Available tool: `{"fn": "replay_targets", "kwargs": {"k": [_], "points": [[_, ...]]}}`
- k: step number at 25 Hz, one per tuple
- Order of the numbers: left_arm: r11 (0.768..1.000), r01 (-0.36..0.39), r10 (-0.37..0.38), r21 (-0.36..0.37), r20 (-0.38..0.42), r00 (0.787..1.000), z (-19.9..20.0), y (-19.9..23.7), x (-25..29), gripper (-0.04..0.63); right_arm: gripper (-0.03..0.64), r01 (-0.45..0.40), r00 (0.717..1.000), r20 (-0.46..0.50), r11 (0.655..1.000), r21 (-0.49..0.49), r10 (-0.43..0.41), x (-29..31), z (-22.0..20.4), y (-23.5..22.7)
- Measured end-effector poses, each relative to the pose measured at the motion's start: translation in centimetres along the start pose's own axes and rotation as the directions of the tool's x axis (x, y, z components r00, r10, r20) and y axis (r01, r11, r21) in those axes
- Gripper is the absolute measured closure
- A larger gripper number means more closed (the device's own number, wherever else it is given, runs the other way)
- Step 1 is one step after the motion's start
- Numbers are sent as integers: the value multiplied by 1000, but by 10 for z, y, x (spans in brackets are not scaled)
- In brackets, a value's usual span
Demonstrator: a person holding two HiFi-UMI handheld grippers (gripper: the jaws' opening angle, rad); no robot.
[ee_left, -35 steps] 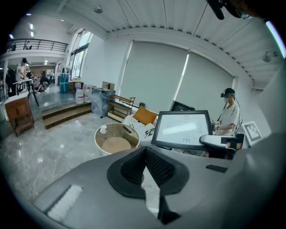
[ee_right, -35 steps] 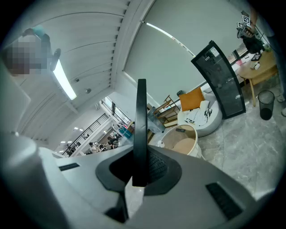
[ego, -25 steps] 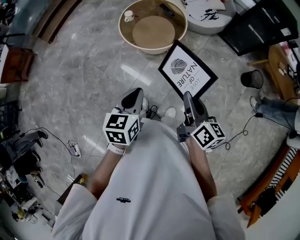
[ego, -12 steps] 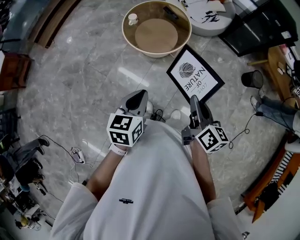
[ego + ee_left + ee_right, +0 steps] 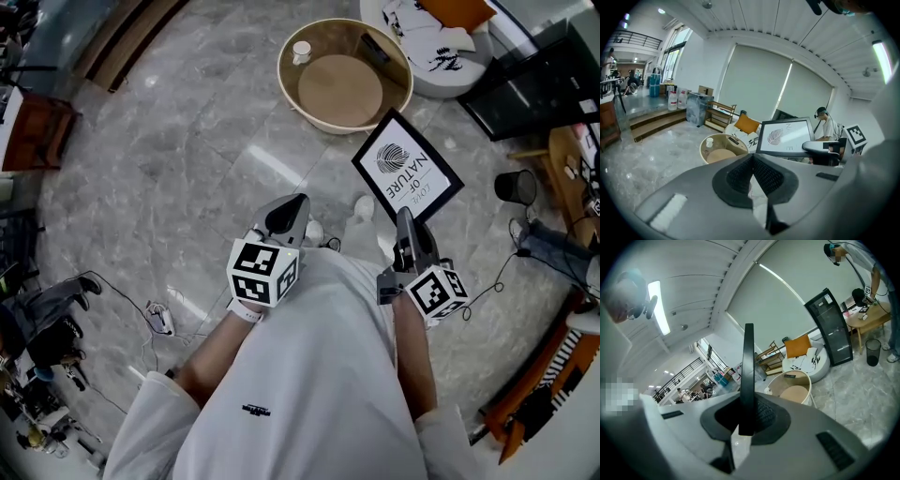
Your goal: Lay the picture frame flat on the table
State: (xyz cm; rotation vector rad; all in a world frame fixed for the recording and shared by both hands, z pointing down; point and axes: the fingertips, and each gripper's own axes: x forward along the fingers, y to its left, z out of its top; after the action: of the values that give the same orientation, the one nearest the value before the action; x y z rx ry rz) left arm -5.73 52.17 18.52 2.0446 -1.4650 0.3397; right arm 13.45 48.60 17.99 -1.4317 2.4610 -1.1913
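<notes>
The right tool (image 5: 405, 220) is clamped narrow on the lower edge of the frame (image 5: 408, 167), holding it up off the floor (image 5: 187, 169), near the round table (image 5: 319, 120) but not on it. The left tool (image 5: 296, 204) has its pads (image 5: 740, 174) pressed together with nothing between them.

Big open-plan office/studio, not a home: polished grey marble floor (image 5: 187, 141), tall windows w/ roller blinds (image 5: 754, 84), slatted ceiling w/ strip lights (image 5: 658, 301), railed mezzanine (image 5: 637, 37), ppl at workstations in bkgd (image 5: 683, 392), wooden desk (image 5: 570, 164) + waste bin (image 5: 513, 186).
</notes>
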Motion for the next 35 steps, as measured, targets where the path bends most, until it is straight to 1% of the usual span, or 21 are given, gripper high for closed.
{"fn": "replay_targets", "kwargs": {"k": [5,10,14,17,19,21,23,27,30,35], "points": [[1000,0,0,5,13,1000,15,17,10,592,590,10,1000,11,1000,-12,-10,19,6,5],[1000,1,-2,20,7,1000,27,26,29,591,589,-7,1000,6,1000,-27,7,38,13,-3],[999,-11,11,45,-2,1000,51,42,52,591,591,-18,1000,6,1000,-13,18,71,25,-10],[998,-30,31,58,-7,1000,60,53,69,591,591,-27,1000,1,1000,6,27,94,25,-24],[997,-31,33,72,-22,999,70,62,90,591,589,-26,1000,-3,999,24,26,117,31,-35],[997,-19,24,74,-60,998,89,77,122,592,591,-8,1000,-19,999,34,9,149,45,-44],[998,-4,10,60,-92,996,111,91,150,591,589,18,999,-36,999,47,-16,180,60,-52],[999,11,-7,37,-112,994,142,101,186,591,591,32,998,-64,998,58,-28,216,78,-68],[998,28,-20,58,-146,989,161,107,224,591,591,41,996,-80,998,53,-37,248,99,-84],[995,57,-40,85,-195,980,185,114,278,591,591,80,994,-83,996,48,-76,290,127,-107]]}}
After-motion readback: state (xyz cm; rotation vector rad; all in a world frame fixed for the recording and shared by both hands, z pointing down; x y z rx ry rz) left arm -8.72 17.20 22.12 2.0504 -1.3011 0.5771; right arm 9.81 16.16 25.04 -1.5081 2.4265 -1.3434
